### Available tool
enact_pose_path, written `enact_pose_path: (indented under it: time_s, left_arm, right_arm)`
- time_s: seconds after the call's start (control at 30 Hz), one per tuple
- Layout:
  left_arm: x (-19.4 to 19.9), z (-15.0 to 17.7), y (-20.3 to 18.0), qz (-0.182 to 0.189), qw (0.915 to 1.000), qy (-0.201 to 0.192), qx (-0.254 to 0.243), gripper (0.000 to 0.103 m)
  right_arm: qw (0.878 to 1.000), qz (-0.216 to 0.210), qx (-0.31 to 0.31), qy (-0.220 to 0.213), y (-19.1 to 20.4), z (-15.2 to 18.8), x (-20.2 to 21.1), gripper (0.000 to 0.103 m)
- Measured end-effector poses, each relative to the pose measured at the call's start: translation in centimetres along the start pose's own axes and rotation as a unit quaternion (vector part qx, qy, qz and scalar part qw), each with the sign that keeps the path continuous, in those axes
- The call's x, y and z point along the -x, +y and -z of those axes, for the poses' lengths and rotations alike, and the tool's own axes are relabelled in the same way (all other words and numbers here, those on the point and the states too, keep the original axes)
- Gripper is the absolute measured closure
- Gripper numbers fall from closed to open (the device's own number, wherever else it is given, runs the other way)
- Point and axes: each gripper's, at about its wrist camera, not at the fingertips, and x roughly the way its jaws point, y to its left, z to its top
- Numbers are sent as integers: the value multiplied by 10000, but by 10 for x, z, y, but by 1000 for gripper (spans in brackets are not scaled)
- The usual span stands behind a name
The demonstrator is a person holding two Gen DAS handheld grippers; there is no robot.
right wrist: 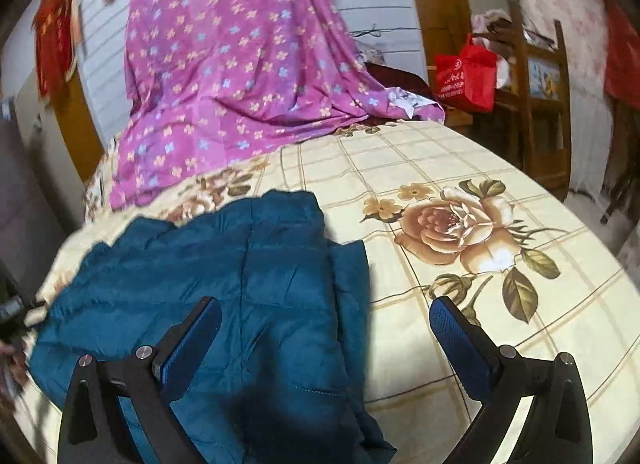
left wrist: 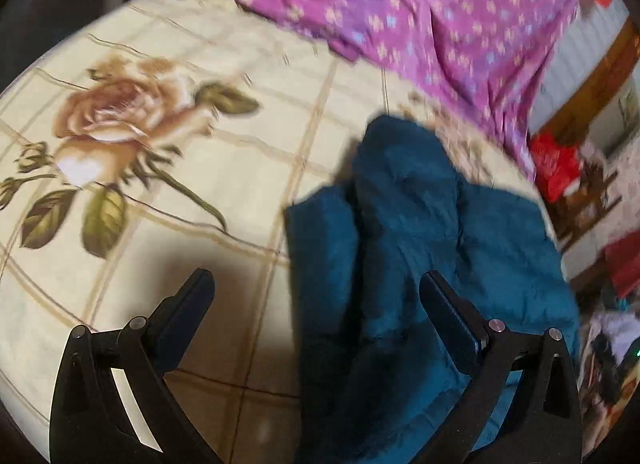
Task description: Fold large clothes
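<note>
- Left gripper (left wrist: pixel 316 292): jaws spread wide, nothing between them. It hangs over the bed with the jacket's edge running under the gap, so one finger is over bare sheet (left wrist: pixel 224 168) and the other over blue fabric.
- The jacket (left wrist: pixel 420 248) is a teal quilted thing, lying bunched on the bed at about 4 o'clock in the left view. In the right view it (right wrist: pixel 224 284) fills the 7 to 9 o'clock area, partly doubled over already, with a narrower flap sticking out along its right edge.
- Right gripper (right wrist: pixel 326 318): also gaping, holding nothing. One finger sits over the jacket, the other over the rose print.
- Probably mid-fold, between grabs. The frames are a bit smeared, so which part is sleeve and which is hem can't be told.
- To do this step well: each gripper should pinch a single clean edge, not a whole wad, and both should lift together so the puffy layers don't slide. Slick quilted fabric likes to slip, so bite well in from the edge.
- The purple cloth (right wrist: pixel 240 64) is heaped at 12 o'clock, well apart from the jacket.
- Containers: only a red bag (right wrist: pixel 466 72) at 2 o'clock in the right view, on a wooden shelf. What's in it can't be seen.
</note>
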Motion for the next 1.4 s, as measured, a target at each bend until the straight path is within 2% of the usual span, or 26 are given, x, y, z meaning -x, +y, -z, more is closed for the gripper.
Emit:
enact_pose_path:
  time_s: [0.17, 0.3, 0.4, 0.47, 0.57, 0.63, 0.83, 0.9, 0.97, 1.03, 1.1, 1.13, 1.23, 1.27, 1.33, 1.4]
  left_arm:
    - [-23, 4, -14, 84, 9982, 373, -452, 1]
    - [-41, 0, -10, 283, 9970, 584, -427, 0]
    - [-46, -6, -15, 251, 9957, 579, -682, 0]
    - [-46, -7, -18, 275, 9947, 585, -803, 0]
    - [-49, -10, -20, 360, 9929, 608, -959, 0]
    - [-52, -13, -19, 455, 9914, 625, -1056, 0]
    - [-58, -20, -18, 665, 9887, 641, -1179, 0]
    - [-59, -20, -21, 621, 9892, 575, -1200, 0]
    - [-60, -19, -26, 642, 9883, 531, -1274, 11]
    - [-61, -18, -30, 663, 9876, 501, -1331, 16]
    - [-61, -16, -32, 738, 9869, 504, -1344, 28]
    - [-61, -14, -34, 801, 9862, 505, -1361, 36]
    - [-60, -11, -41, 886, 9828, 484, -1549, 51]
    - [-59, -9, -43, 868, 9820, 461, -1615, 52]
    - [-60, -8, -45, 813, 9814, 422, -1689, 52]
    - [-61, -6, -48, 735, 9800, 370, -1812, 46]
  right_arm:
    - [9997, -167, -118, 106, -1, 1, -7, 0]
    - [9973, -498, -251, 474, -8, 6, -28, 0]
    - [9976, -395, 22, 572, -9, 3, -39, 0]
    - [9968, -479, 206, 614, -14, 0, -45, 0]
    - [9916, -849, 222, 951, -27, -2, -66, 0]
    - [9890, -930, 145, 1137, -38, -2, -80, 0]
    - [9644, -1955, -606, 1672, -68, 2, -115, 0]
    - [9631, -2060, -480, 1665, -64, 3, -119, 0]
    - [9597, -2196, -401, 1709, -58, 2, -123, 0]
    - [9542, -2421, -246, 1743, -48, 3, -127, 0]
    - [9524, -2504, -70, 1737, -40, 5, -127, 0]
    - [9515, -2542, -35, 1734, -39, 6, -127, 1]
    - [9483, -2730, 70, 1619, -37, 7, -125, 25]
    - [9509, -2684, 236, 1524, -33, 6, -121, 33]
    - [9584, -2384, 686, 1412, -19, 3, -115, 37]
    - [9632, -2068, 1117, 1305, -6, 5, -111, 38]
